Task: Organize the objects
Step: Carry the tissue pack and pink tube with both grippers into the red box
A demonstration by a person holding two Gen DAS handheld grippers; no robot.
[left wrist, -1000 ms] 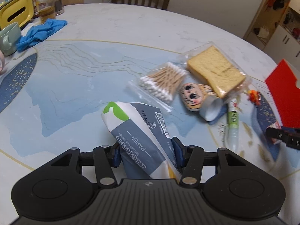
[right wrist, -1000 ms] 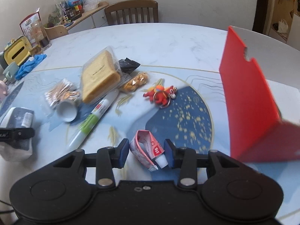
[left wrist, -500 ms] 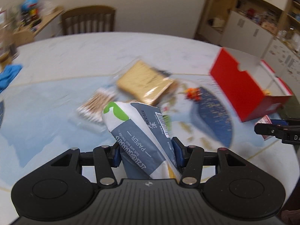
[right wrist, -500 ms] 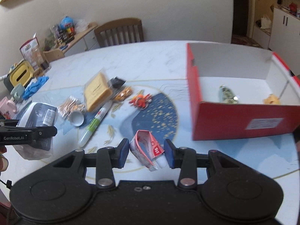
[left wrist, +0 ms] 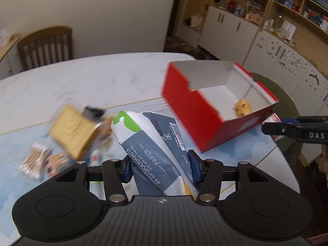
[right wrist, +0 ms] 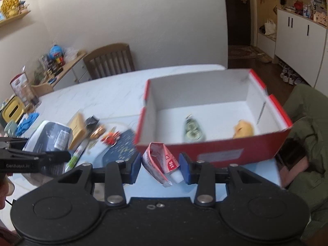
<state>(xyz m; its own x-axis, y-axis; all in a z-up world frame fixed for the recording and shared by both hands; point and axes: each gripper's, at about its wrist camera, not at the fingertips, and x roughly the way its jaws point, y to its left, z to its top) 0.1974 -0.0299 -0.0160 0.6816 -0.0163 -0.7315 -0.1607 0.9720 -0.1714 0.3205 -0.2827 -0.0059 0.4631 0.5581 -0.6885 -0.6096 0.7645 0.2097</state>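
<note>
My left gripper point(left wrist: 160, 168) is shut on a grey and white tissue pack point(left wrist: 151, 143) and holds it above the table, left of the open red box point(left wrist: 192, 110). My right gripper point(right wrist: 161, 169) is shut on a folded red and white toothpaste tube point(right wrist: 162, 162), just in front of the red box's near wall point(right wrist: 217, 149). Inside the box lie a green packet point(right wrist: 192, 130) and a yellow toy point(right wrist: 244, 130). The left gripper with the tissue pack point(right wrist: 49, 137) shows at the left of the right wrist view.
On the table left of the box lie a bagged bread slice point(left wrist: 73, 131), cotton swabs point(left wrist: 34, 160), a green marker point(right wrist: 76, 156), a red keychain toy point(right wrist: 110, 137) and snack packets. A wooden chair point(right wrist: 109, 60) stands at the far side. A green chair point(right wrist: 311, 127) is right of the box.
Both grippers have risen and swung right toward the red box, each still holding its object. The box interior has come into view.
</note>
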